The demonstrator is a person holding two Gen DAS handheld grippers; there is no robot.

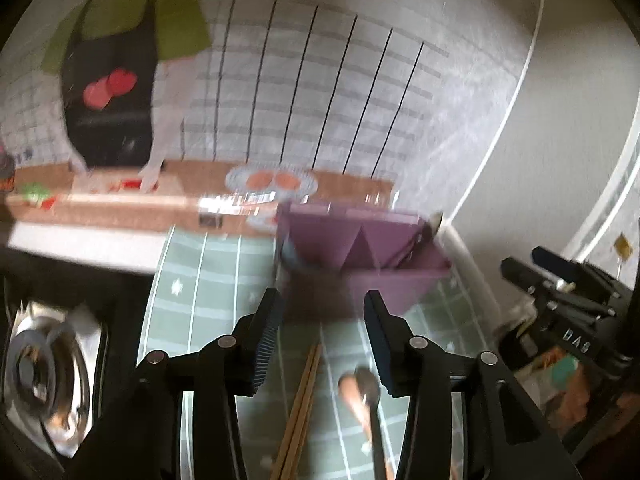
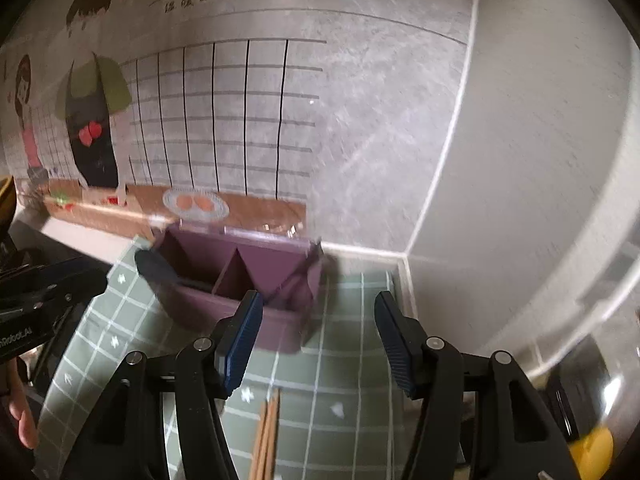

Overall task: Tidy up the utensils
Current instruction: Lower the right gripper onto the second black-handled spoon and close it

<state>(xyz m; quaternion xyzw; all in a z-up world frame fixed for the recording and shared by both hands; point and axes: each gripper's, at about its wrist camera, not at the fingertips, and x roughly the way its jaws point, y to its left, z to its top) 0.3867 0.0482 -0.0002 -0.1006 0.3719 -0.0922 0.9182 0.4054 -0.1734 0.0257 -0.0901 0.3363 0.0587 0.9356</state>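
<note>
Green checked cloth (image 2: 340,360) with white lines and small white flowers, spread over the counter. Behind it, grey wall (image 2: 380,140) carrying a cartoon sticker (image 2: 94,120): figure in a dark apron with a red heart, drawn tiles, brown counter, plate with two orange rounds. At the far left of the left view, steel burner (image 1: 44,376) of a stove.

Purple organizer box (image 2: 240,276) standing at the back of the cloth against the wall, divided into compartments; dark utensil handle (image 2: 154,266) sticking out over its left edge. Wooden chopsticks (image 1: 302,408) lying on the cloth, near the front, running toward the camera. Beside them, to the right in the left view, a spoon-like utensil (image 1: 362,390), blurred, kind not clear.

Left gripper (image 1: 320,320) partly open, nothing between the fingers. Right gripper (image 2: 318,320) wide open, also empty, hovering over the cloth in front of the box.

Both views smeared by motion; chopsticks cut off at the bottom edge. Objects at the right edges too blurred to name.

Chinese characters written on the wall, above the sticker, not readable with certainty. On the other gripper's body in each view, white lettering, only partly legible: "DAS" and "nRobot.AI".
</note>
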